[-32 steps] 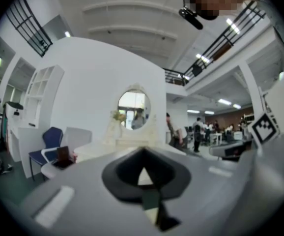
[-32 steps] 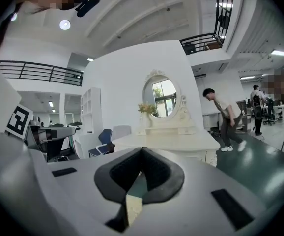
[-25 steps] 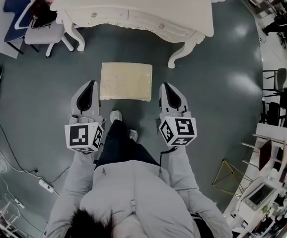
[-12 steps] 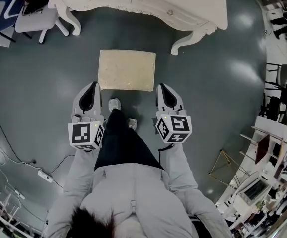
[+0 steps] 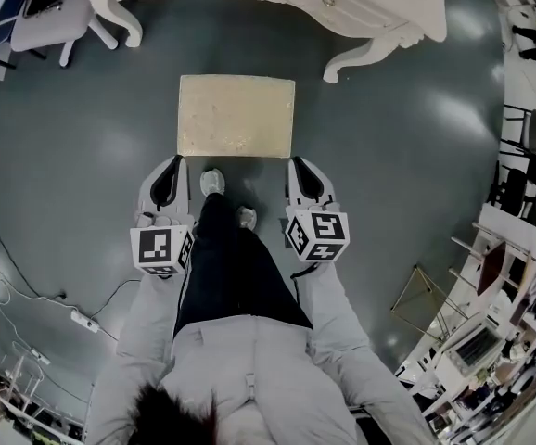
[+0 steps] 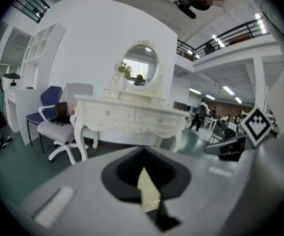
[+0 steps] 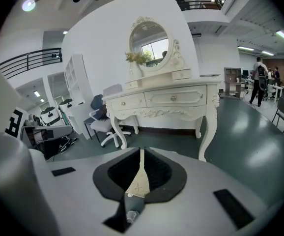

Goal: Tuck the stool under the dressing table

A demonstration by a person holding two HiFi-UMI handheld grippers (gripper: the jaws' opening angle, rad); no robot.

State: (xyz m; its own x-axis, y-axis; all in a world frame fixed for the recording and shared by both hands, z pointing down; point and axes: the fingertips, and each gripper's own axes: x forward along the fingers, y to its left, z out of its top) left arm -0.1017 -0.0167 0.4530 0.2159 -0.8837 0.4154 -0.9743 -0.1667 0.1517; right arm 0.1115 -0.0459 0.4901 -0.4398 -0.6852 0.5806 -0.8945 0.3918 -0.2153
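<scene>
Grey-green floor [image 5: 82, 137] lies under and all round both tongs.

White dressing table [image 5: 370, 3], curved legs, stands well ahead of both tongs. An oval mirror [image 7: 149, 41] stands on it, seen straight ahead in the right gripper view.

Person in a pale grey top, standing behind the tongs with one arm to each.

Stool [image 5: 236, 116]: cream rectangular top, on the floor just ahead of the tongs and between their two lines. Open floor separates it from the dressing table, so it is not yet tucked under. Its near corners sit just beyond the two tips; contact cannot be told.

Pale office chair [image 5: 50, 21] stands far ahead and to the left of the left tongs.

Left tongs [image 5: 172, 161]: jaws closed together, holding nothing. Only a sliver of cream stool top shows past them.

Right tongs [image 5: 299, 162]: jaws have just been opening and now stand barely parted, a thin slit. Nothing is gripped; the stool top shows through the slit.

Pale shoe [image 5: 212, 182] on the floor between the two tongs, just short of the stool.
</scene>
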